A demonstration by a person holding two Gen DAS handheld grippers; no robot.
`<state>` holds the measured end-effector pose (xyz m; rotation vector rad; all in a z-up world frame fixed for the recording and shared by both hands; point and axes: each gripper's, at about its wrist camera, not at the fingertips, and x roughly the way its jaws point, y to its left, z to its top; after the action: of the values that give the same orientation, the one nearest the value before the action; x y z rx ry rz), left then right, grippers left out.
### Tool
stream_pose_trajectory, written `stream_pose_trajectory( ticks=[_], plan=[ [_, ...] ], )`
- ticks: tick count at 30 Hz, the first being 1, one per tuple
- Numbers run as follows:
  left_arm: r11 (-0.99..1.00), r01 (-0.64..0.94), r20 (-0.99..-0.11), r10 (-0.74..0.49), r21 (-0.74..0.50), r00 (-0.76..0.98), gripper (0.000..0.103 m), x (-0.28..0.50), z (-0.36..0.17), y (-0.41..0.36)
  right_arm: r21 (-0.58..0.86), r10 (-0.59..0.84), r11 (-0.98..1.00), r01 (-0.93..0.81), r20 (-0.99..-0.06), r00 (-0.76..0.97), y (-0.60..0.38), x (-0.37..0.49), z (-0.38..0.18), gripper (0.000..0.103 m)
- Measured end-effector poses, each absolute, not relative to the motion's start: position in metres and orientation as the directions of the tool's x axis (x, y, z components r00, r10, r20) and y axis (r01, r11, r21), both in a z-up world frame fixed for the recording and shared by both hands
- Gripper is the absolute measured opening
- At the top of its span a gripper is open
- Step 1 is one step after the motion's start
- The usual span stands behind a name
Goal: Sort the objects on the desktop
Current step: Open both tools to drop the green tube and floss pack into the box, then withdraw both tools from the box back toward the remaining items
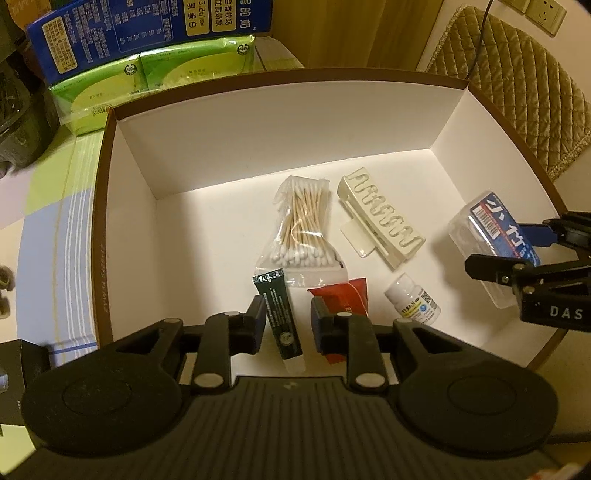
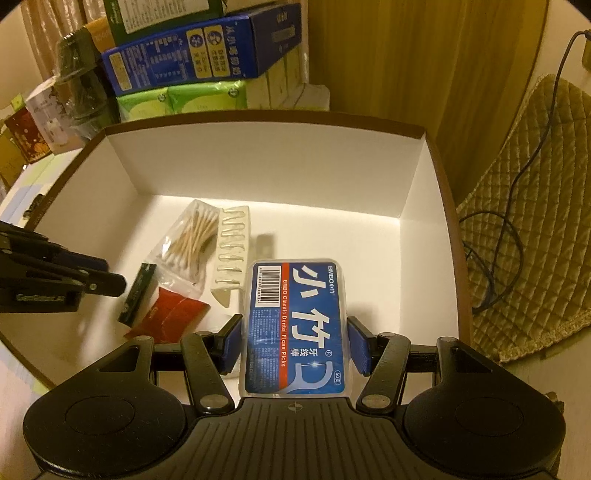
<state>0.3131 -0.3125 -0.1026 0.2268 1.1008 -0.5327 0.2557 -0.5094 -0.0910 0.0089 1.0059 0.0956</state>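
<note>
A white box with a brown rim [image 1: 104, 221] [image 2: 448, 206] holds several small items. My left gripper [image 1: 286, 325] hangs inside it, open a little, with a dark green tube [image 1: 279, 314] [image 2: 137, 293] between its fingers; the tube leans by the left pad, apart from the right one. Around it lie a red packet [image 1: 349, 295], a bag of cotton swabs [image 1: 303, 229], a cream comb-like clip [image 1: 380, 221] and a small white bottle [image 1: 412, 299]. My right gripper [image 2: 295, 343] is shut on a clear dental floss pick case with a blue label [image 2: 295, 321] [image 1: 491, 236], held over the box's right side.
Behind the box stand green tissue packs [image 1: 155, 77] and a blue carton [image 2: 199, 48]. A quilted chair cushion [image 2: 528, 229] with a cable [image 2: 517, 206] across it lies to the right. A wall socket [image 1: 546, 14] sits at the top right.
</note>
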Motion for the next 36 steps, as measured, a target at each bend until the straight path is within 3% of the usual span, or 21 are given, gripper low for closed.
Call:
stream_pose_trajectory(
  ticks=[6, 8, 12, 21, 28, 31, 36],
  plan=[
    [0.853, 0.515, -0.891, -0.296, -0.083, 0.346, 0.024, 0.313, -0.102, -0.312, 0.055, 0.087, 0.996, -0.076, -0.845, 0.527, -0.508, 0.264, -0.095, 0.055],
    [0.852, 0.517, -0.888, -0.299, -0.083, 0.349, 0.031, 0.312, -0.101, -0.311, 0.060, 0.092, 0.995, -0.077, -0.844, 0.528, -0.507, 0.264, -0.095, 0.056],
    [0.845, 0.529, -0.881, -0.306, -0.076, 0.361, 0.035, 0.309, -0.096, -0.310, 0.075, 0.109, 0.994, -0.083, -0.829, 0.548, -0.508, 0.257, -0.089, 0.074],
    [0.836, 0.544, -0.860, -0.326, -0.069, 0.392, 0.057, 0.294, -0.079, -0.304, 0.128, 0.161, 0.987, -0.098, -0.805, 0.571, -0.503, 0.232, -0.071, 0.089],
    [0.847, 0.531, -0.835, -0.320, -0.039, 0.448, 0.081, 0.275, -0.058, -0.293, 0.112, 0.129, 0.992, -0.066, -0.784, 0.607, -0.496, 0.210, -0.050, 0.099],
    [0.858, 0.513, -0.825, -0.310, -0.029, 0.472, 0.086, 0.265, -0.050, -0.285, 0.115, 0.129, 0.991, -0.063, -0.775, 0.618, -0.492, 0.200, -0.044, 0.101],
    [0.872, 0.489, -0.820, -0.287, -0.009, 0.496, 0.088, 0.250, -0.040, -0.274, 0.119, 0.130, 0.991, -0.060, -0.775, 0.618, -0.488, 0.188, -0.039, 0.101]
  ],
)
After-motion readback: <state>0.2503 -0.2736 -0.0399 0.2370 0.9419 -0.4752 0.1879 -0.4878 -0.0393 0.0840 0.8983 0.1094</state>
